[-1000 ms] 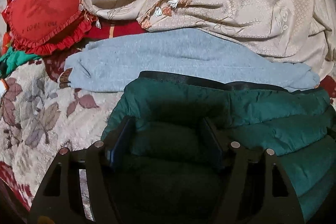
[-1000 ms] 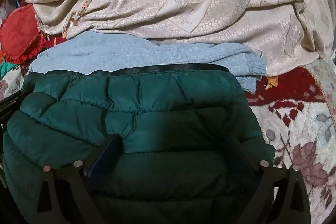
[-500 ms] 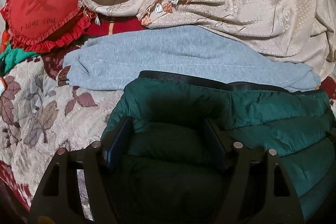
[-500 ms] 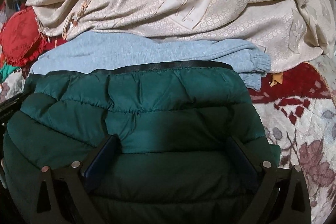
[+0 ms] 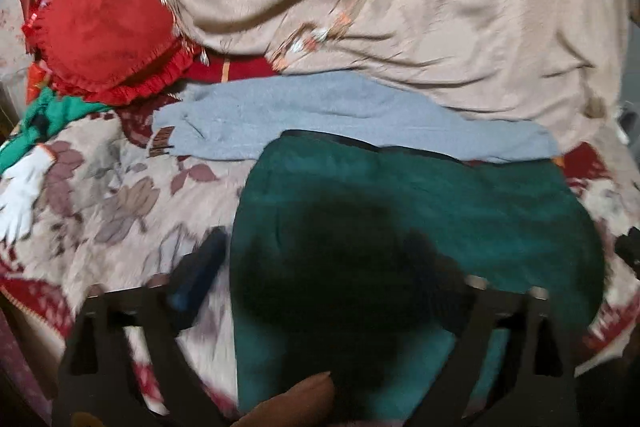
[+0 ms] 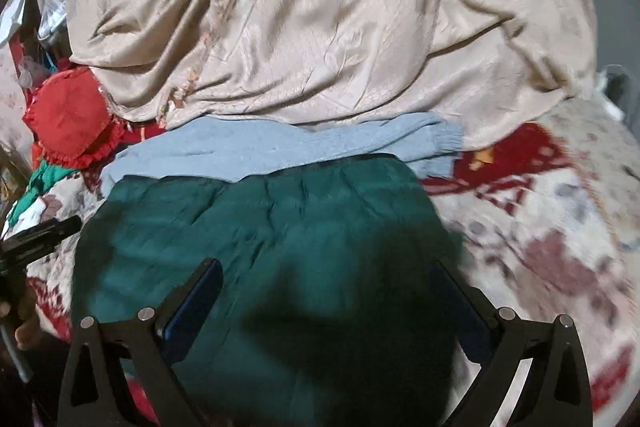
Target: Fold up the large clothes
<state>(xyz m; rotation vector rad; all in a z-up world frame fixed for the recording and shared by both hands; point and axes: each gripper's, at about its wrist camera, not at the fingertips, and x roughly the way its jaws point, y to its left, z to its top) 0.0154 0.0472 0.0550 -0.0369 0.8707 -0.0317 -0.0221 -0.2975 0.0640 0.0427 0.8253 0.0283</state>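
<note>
We see the green puffer jacket [image 6: 280, 247] lying as a folded bundle on the floral bedspread [image 5: 120, 195], straight ahead of and beneath both claws, its long axis running left to right across our view, parallel to the grey sweater [image 5: 320, 119] just beyond its black-trimmed far edge. Our right claw [image 6: 332, 287] hangs open, both fingers spread over the padding and gripping nothing. Our left claw [image 5: 320, 267] is also open and straddles the bundle's left edge, one finger over the bedspread, the other lost in shadow over the jacket. We judge the right claw the better centred, and any next fold would go across that long axis. Both views are blurred; we can read no label or writing anywhere.
</note>
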